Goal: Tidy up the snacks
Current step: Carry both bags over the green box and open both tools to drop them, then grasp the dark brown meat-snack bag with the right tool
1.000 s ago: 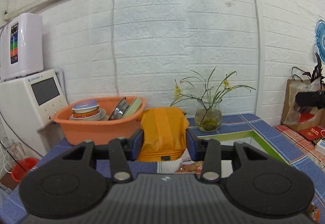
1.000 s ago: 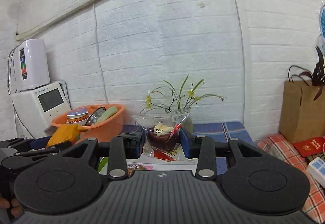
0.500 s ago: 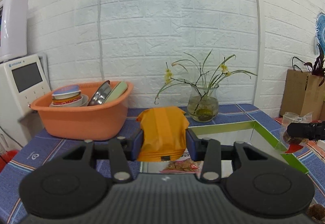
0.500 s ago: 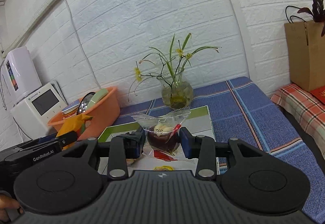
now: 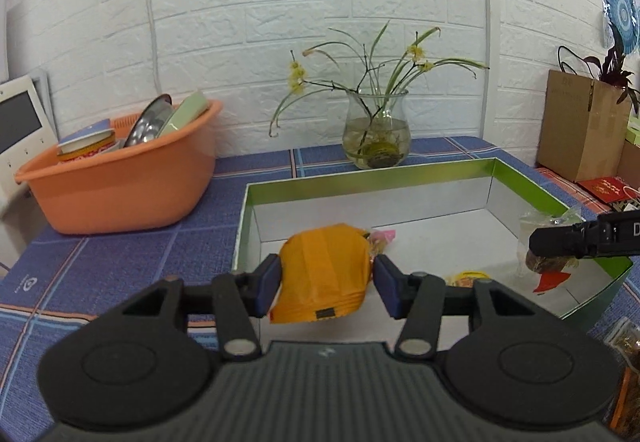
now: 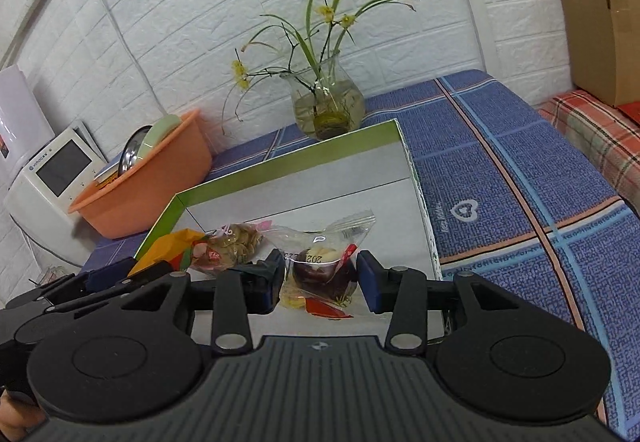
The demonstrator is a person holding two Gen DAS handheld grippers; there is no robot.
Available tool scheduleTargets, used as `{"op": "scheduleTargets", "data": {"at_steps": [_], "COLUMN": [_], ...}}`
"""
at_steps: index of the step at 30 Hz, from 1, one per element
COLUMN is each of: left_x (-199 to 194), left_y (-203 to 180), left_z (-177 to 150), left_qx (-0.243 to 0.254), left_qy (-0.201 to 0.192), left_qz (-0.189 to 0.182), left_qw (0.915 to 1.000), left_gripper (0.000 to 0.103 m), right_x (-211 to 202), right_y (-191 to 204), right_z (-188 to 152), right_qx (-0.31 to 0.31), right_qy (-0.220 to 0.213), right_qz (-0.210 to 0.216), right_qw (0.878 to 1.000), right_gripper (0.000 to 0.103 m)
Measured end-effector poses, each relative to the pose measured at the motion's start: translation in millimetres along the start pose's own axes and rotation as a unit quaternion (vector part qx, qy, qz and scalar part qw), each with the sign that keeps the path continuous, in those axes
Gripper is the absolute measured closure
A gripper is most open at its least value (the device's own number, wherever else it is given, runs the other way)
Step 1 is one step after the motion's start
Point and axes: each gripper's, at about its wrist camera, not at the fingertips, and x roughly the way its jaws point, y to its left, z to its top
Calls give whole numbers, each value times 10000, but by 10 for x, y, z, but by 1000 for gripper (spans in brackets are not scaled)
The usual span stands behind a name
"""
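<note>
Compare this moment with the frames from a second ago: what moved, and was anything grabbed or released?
Both grippers came down over the green box. The left gripper stays shut on the orange packet; the right gripper stays shut on the clear bag. Nothing was released. Basin and vase are unmoved.

Orange snack packet (image 5: 324, 274), green-walled box (image 5: 372, 177), blue plaid tablecloth (image 6: 500, 169), orange basin (image 5: 120, 185)

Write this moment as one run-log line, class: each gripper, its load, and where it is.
left gripper: shut on orange packet, over green box | right gripper: shut on clear zip bag, over same box | nothing released
</note>
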Motion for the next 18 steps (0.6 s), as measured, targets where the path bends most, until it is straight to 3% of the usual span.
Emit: {"op": "scheduleTargets", "data": {"at_steps": [1,2,3,4,12,15,18], "left_x": [2,0,-2,-4,-386,-739,-1190], "left_y": [4,5,6,13,74,36,-123], "left_z": [-5,-1,0,10,-16,-103,-205], "left_qx": [10,20,34,37,120,172,375], "left_qy": [-6,-3,14,27,-225,-366,-556], "left_qz": [1,14,25,25,301,167,-93], "left_qw": [10000,10000,10000,10000,9992,9990,9977], "left_gripper": [47,46,38,33,24,13,13], "right_x": [-5,-17,-32,-47,-457,-700,-902], "right_y": [4,7,7,9,7,-21,-26], "right_z": [-2,0,1,6,-42,-155,-312], "right_qx": [-38,-44,-34,-28,-303,-423,-530], "right_qy": [-18,-37,-37,-36,-356,-365,-244], "right_qz": [5,23,46,59,183,454,811], "right_qw": [10000,10000,10000,10000,9987,9974,9950], "right_gripper": [25,16,5,2,1,1,1]}}
